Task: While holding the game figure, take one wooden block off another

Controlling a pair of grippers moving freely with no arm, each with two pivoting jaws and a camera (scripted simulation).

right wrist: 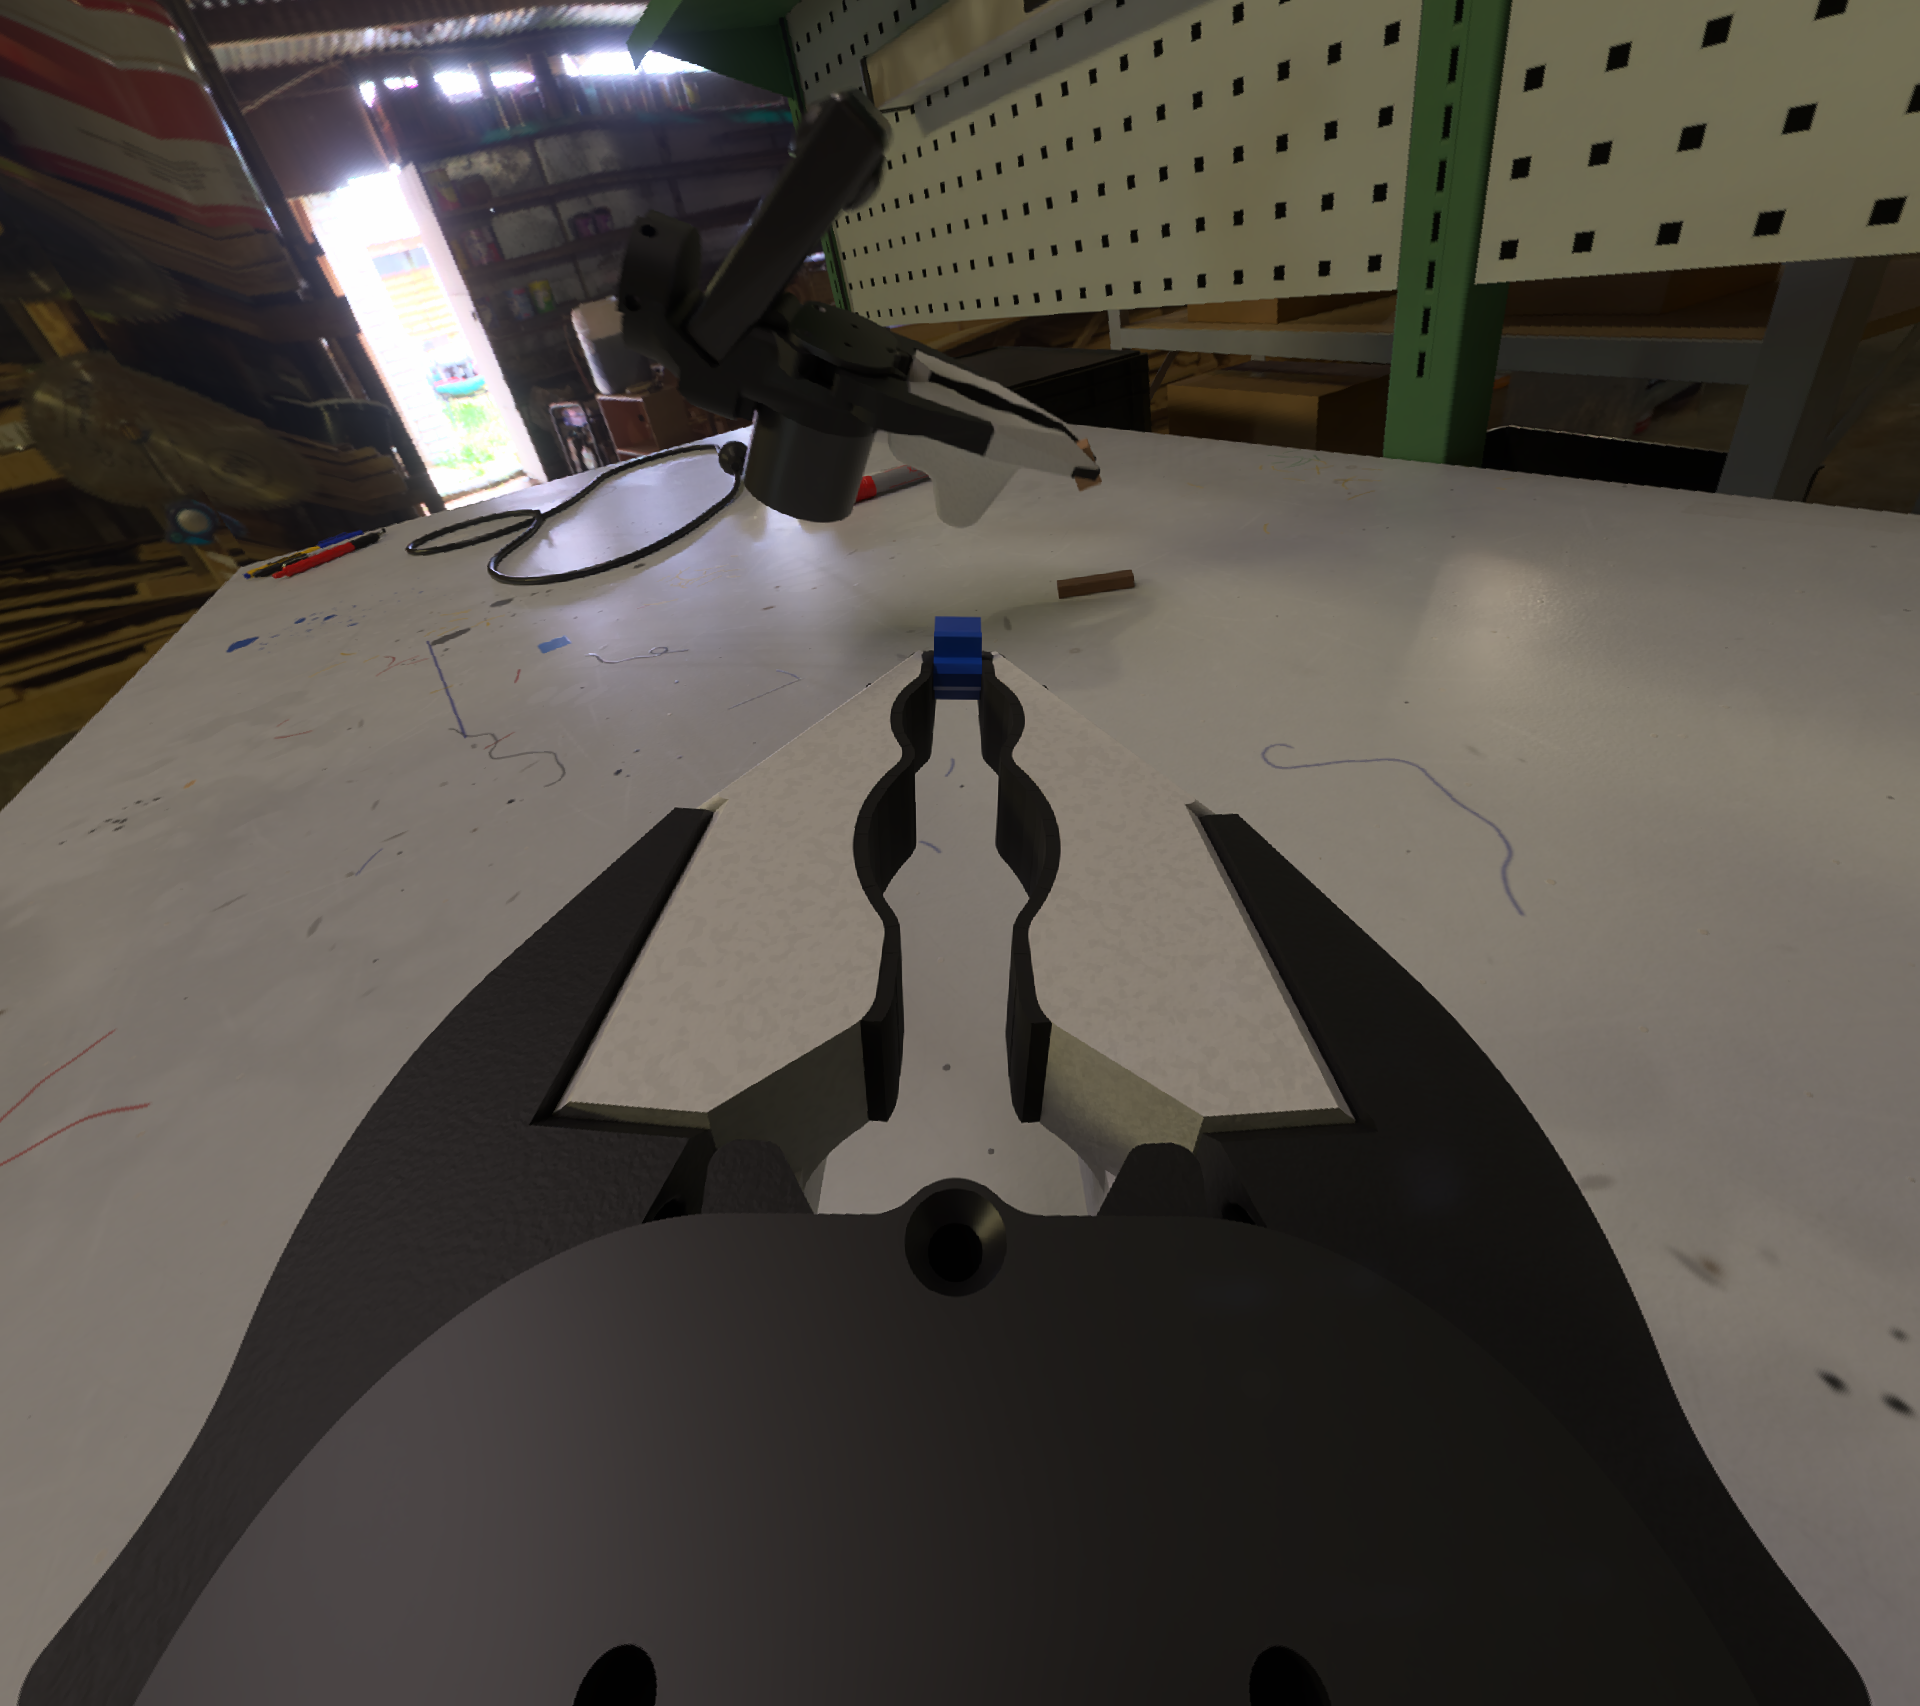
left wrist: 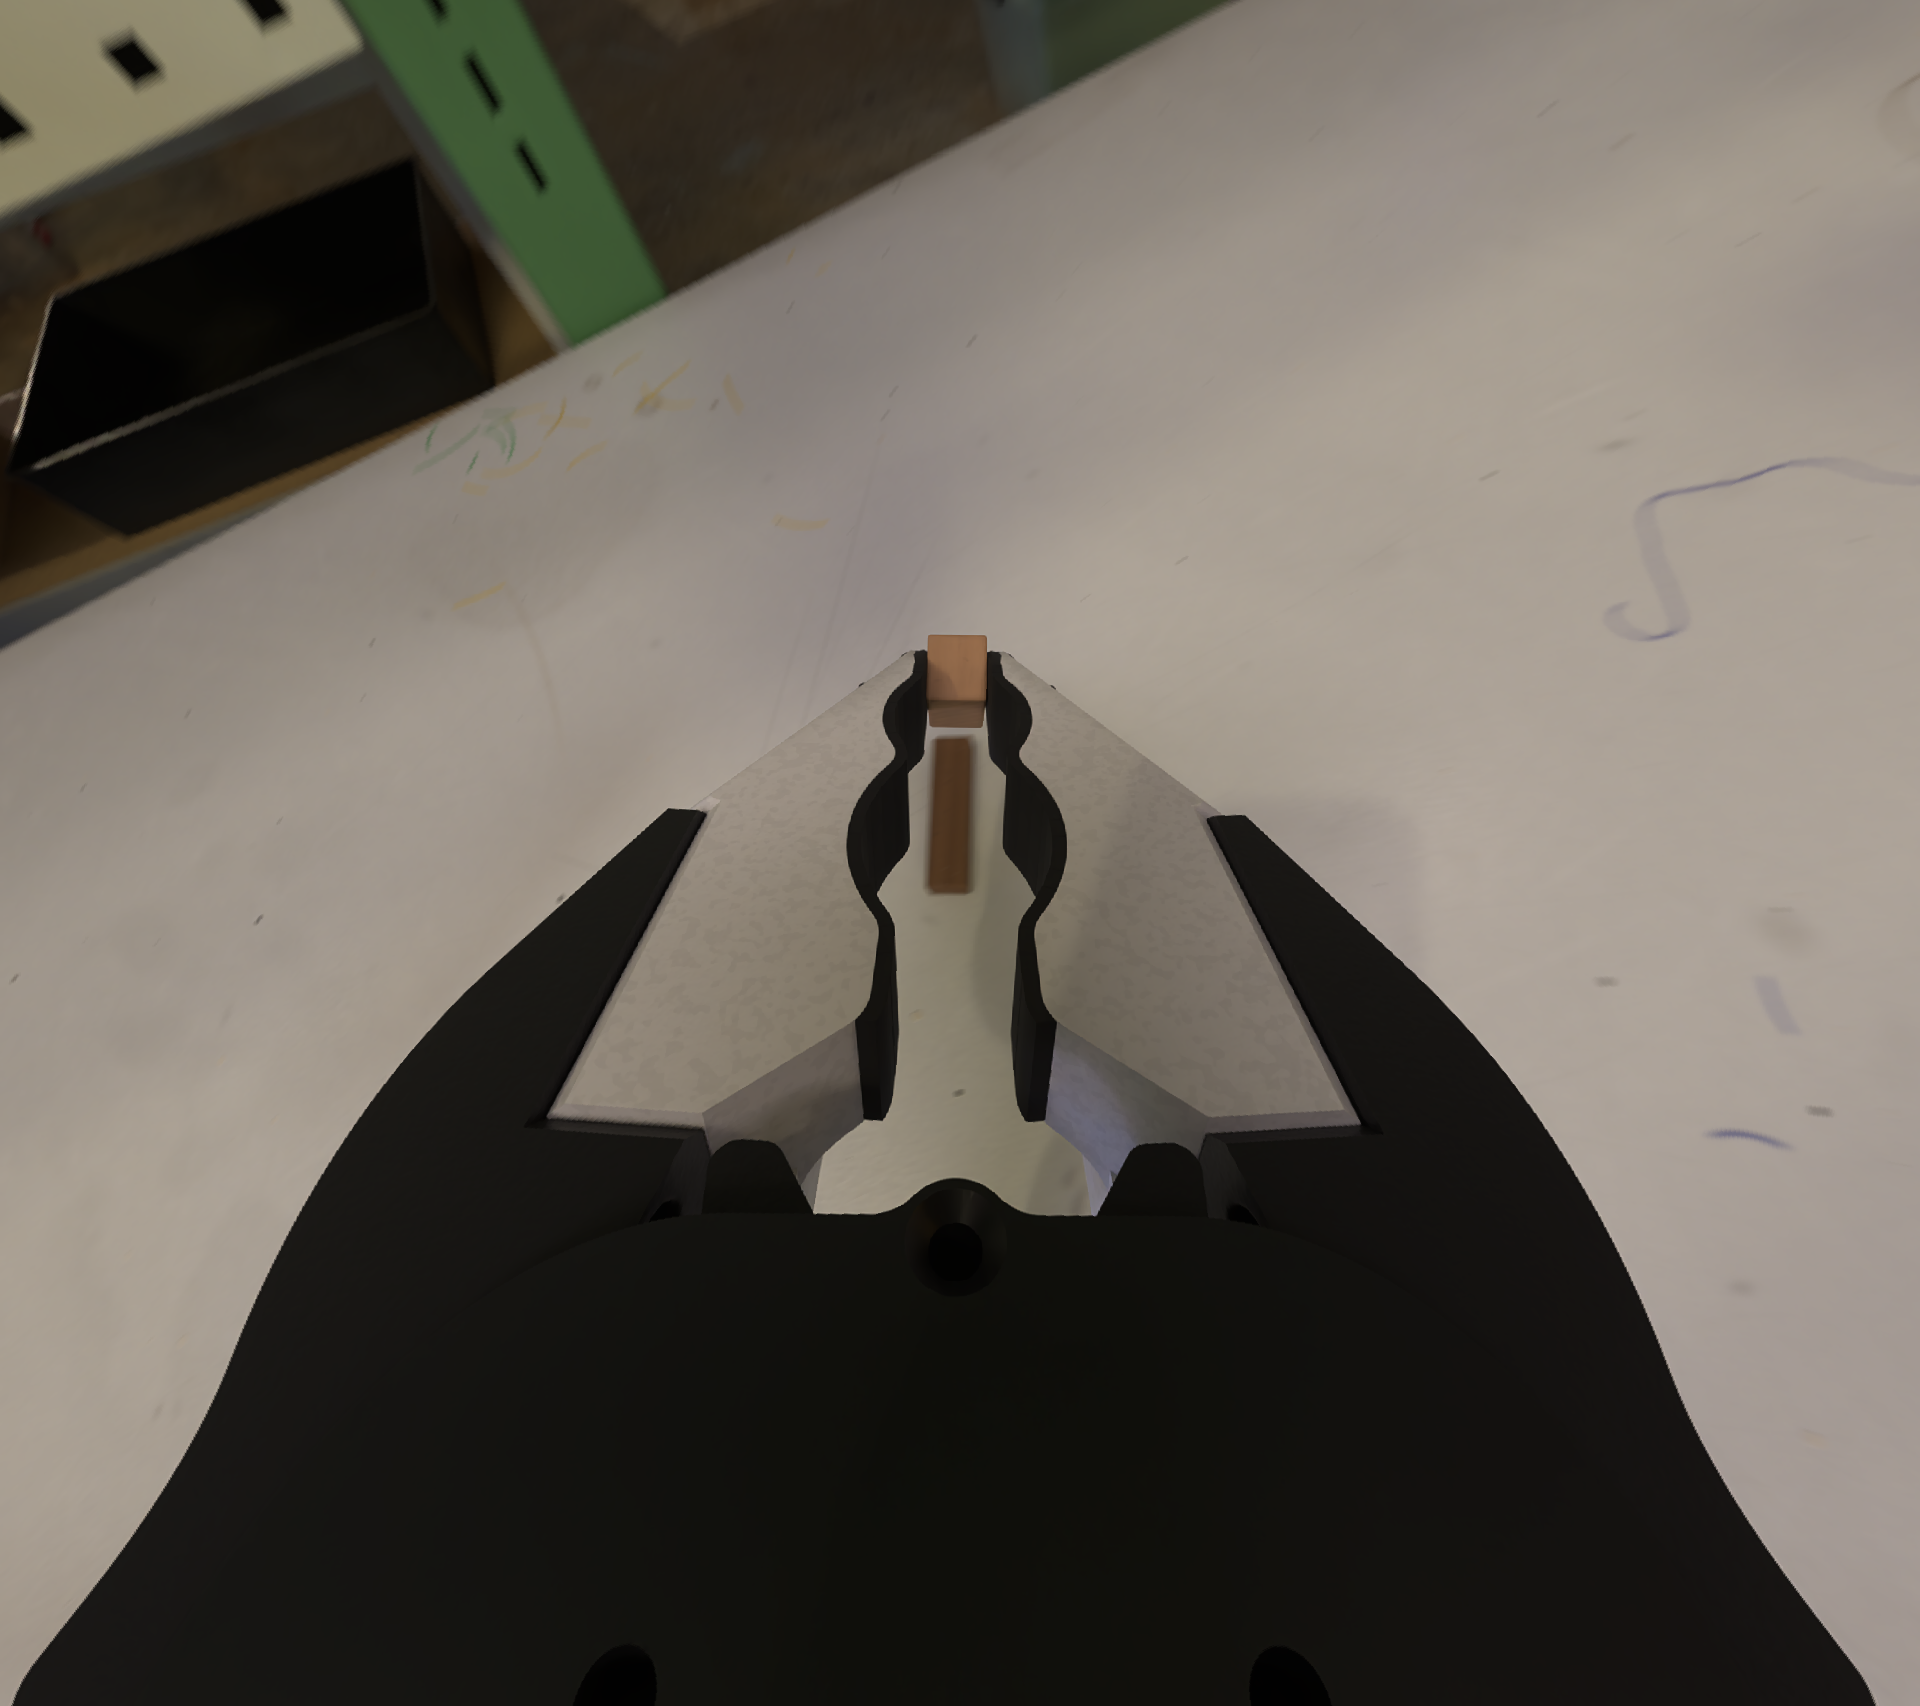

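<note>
My left gripper (left wrist: 956, 682) is shut on a light wooden block (left wrist: 957, 669) and holds it in the air above the table. A darker wooden block (left wrist: 950, 817) lies flat on the white table below, seen between my fingers. My right gripper (right wrist: 958, 669) is shut on the blue game figure (right wrist: 957, 646), held above the table. In the right wrist view the left gripper (right wrist: 1081, 477) hovers farther off, tilted down, with the light block (right wrist: 1087, 482) at its tip, and the dark block (right wrist: 1095, 584) lies on the table under it.
A white workbench (right wrist: 1455, 721) with pen marks. A black cable loop (right wrist: 582, 539), markers (right wrist: 312, 560) and a red-tipped pen lie at its far left. A green post (right wrist: 1444, 129) and pegboard stand behind. A black bin (left wrist: 229, 347) sits beyond the table edge.
</note>
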